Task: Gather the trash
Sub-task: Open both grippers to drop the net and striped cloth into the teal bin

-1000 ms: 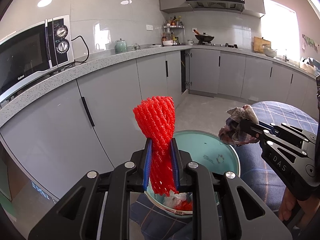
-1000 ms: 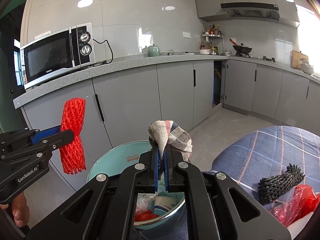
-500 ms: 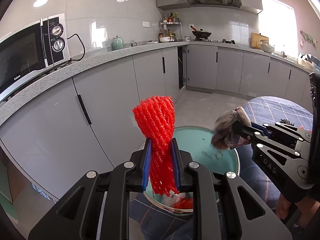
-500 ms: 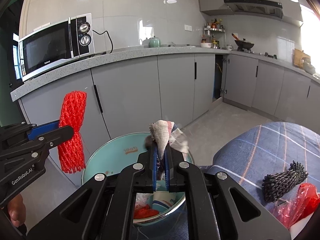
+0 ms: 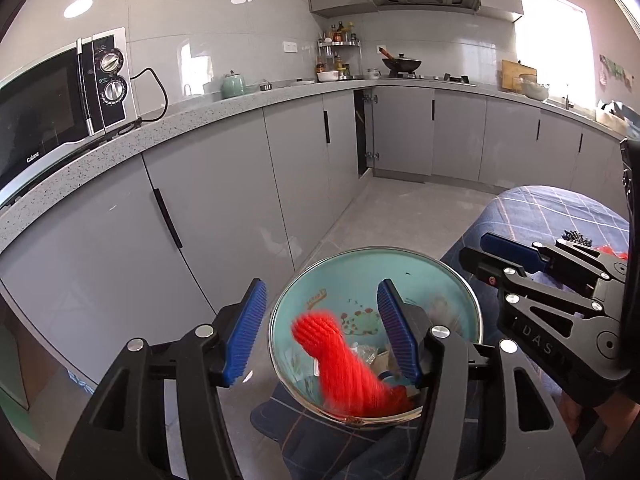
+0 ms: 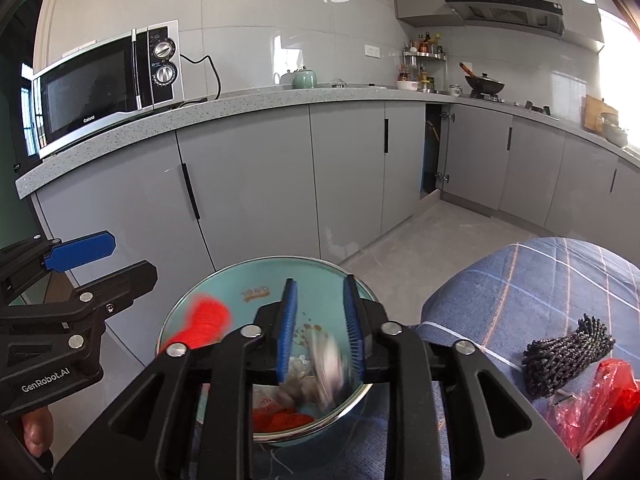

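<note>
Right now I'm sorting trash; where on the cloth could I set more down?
Bare checked cloth lies left of and behind the black foam net. The cloth's lower right is crowded by that net and the red bag. The bowl is filling.

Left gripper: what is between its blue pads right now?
Nothing is gripped. The left gripper has just been opening, and the blurred red net shows between the pads, dropping into the bin, in the left wrist view.

Daylight is pouring through a window (image 5: 552,36) at the right while grey cabinets (image 6: 248,200) are running under a speckled countertop (image 5: 192,118) bearing a microwave (image 6: 108,84), glossy wall tiles (image 6: 248,28) reflecting ceiling lights above a pale floor (image 5: 404,212).
</note>
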